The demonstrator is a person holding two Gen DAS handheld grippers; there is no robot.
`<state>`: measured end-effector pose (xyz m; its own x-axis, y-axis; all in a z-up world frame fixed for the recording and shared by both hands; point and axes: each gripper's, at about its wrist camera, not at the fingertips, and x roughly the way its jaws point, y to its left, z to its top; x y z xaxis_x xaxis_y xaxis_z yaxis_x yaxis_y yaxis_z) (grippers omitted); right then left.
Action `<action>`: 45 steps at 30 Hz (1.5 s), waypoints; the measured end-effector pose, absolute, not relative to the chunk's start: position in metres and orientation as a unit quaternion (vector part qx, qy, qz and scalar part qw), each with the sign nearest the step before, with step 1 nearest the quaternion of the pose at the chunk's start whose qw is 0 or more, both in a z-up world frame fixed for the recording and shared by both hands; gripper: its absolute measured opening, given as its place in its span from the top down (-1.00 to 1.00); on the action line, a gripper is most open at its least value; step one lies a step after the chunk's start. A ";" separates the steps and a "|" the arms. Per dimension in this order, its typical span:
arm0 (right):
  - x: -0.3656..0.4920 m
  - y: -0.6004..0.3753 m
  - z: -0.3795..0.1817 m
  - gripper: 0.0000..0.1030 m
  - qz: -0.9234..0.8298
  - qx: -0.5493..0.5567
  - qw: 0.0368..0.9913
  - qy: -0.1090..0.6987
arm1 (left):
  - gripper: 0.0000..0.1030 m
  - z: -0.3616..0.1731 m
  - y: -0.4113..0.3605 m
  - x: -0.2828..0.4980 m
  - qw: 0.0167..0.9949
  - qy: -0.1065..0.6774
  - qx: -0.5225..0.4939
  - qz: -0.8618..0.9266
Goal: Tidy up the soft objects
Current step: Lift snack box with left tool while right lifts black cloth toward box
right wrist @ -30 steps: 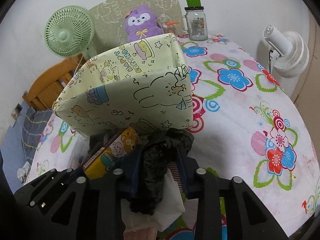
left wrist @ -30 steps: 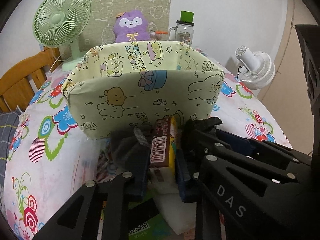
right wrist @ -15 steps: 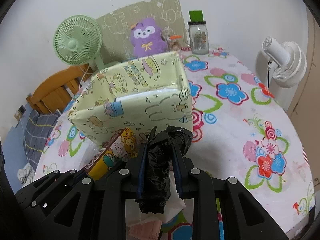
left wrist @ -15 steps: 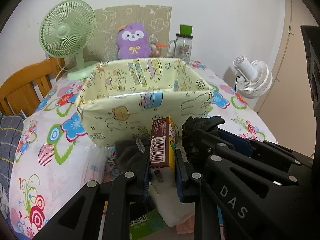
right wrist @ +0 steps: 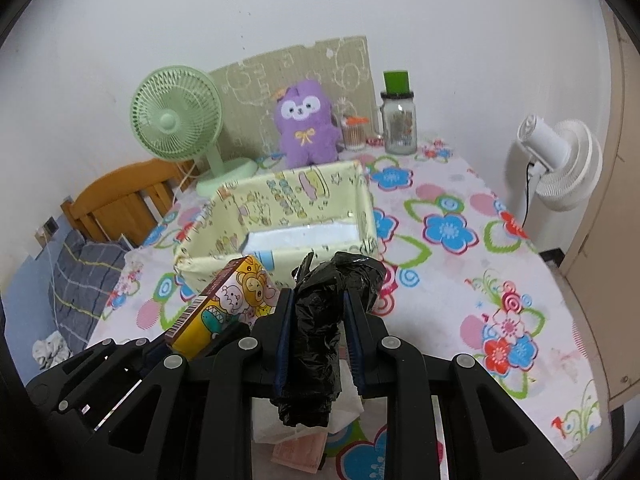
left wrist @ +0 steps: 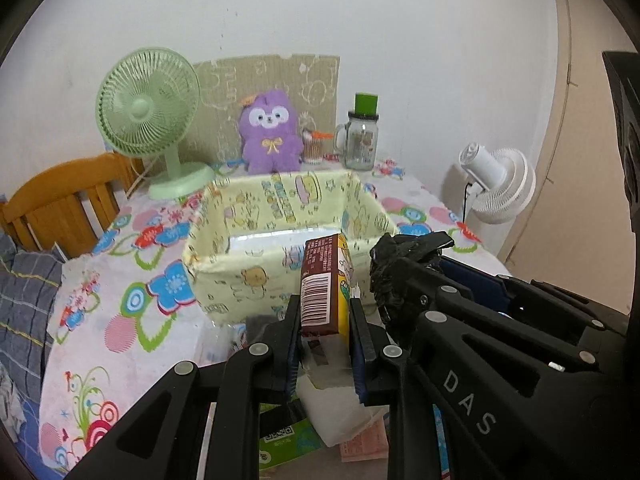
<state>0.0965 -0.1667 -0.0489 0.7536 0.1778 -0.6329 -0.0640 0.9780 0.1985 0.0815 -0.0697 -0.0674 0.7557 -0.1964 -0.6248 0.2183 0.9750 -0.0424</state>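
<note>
My left gripper (left wrist: 325,312) is shut on a brown and yellow cartoon box (left wrist: 326,286), held upright above the table in front of the pale yellow fabric bin (left wrist: 240,276). My right gripper (right wrist: 318,304) is shut on a crumpled black plastic bag (right wrist: 320,320), just right of the box (right wrist: 224,308). The bin (right wrist: 276,200) stands open, with only a shiny bottom showing inside. The bag also shows in the left wrist view (left wrist: 404,256). A white tissue pack (left wrist: 336,412) and packets lie on the table below the grippers.
A green fan (left wrist: 150,108), a purple plush toy (left wrist: 270,136) and a glass jar with a green lid (left wrist: 362,138) stand behind the bin against a cardboard sheet. A white fan (right wrist: 560,160) is at the right. A wooden chair (left wrist: 60,204) is at the left.
Both grippers have risen and pulled back from the bin, lifting the box and the black bag; the inside of the bin now shows.
</note>
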 end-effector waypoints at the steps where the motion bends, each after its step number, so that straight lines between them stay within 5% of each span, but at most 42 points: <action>1: 0.094 -0.167 -0.045 0.47 0.065 0.082 0.934 0.341 | 0.61 -0.065 -0.070 0.080 0.938 0.328 0.017 -0.110; 18: 0.075 -0.163 0.010 0.47 0.071 0.064 0.955 0.283 | 0.61 -0.016 -0.067 0.064 0.958 0.268 0.023 -0.100; 45: 0.137 -0.155 0.003 0.47 0.069 0.056 0.954 0.286 | 0.61 -0.023 -0.061 0.119 0.959 0.270 0.024 -0.078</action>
